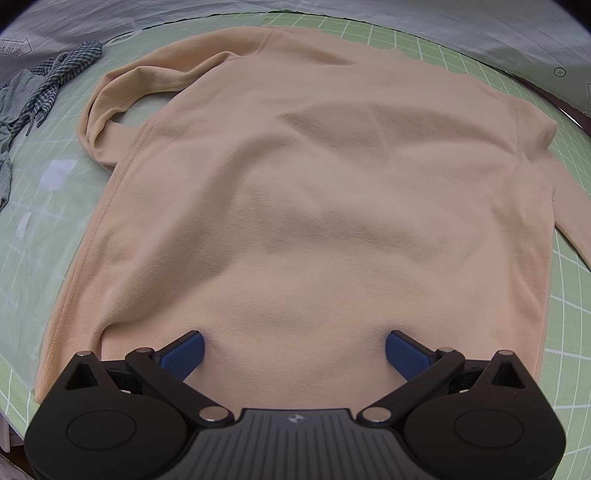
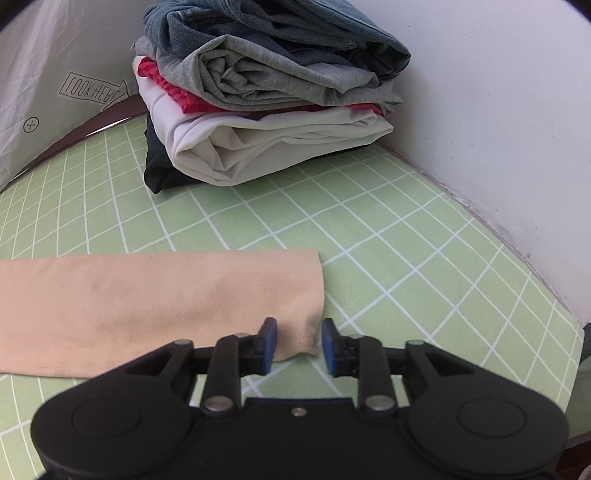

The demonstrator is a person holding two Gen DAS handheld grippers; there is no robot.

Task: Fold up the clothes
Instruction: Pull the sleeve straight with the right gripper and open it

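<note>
A peach fleece sweater (image 1: 295, 184) lies spread flat on the green grid mat (image 1: 569, 314), back side up. One sleeve curls at the far left. My left gripper (image 1: 294, 349) stands wide open over the near hem, its blue pads (image 1: 186, 352) touching the fabric, which is flat between them. In the right wrist view, the sweater's other sleeve (image 2: 147, 306) stretches across the mat (image 2: 369, 240). My right gripper (image 2: 298, 343) is partly open with the near corner of the cuff (image 2: 299, 328) between its pads. The fabric looks loose, not pinched.
A stack of folded clothes (image 2: 273, 110), blue, grey, red, white and black, stands at the mat's far corner by the white wall (image 2: 498, 129). Crumpled checked and grey garments (image 1: 55, 77) lie at the far left. Grey sheeting (image 1: 480, 26) borders the mat.
</note>
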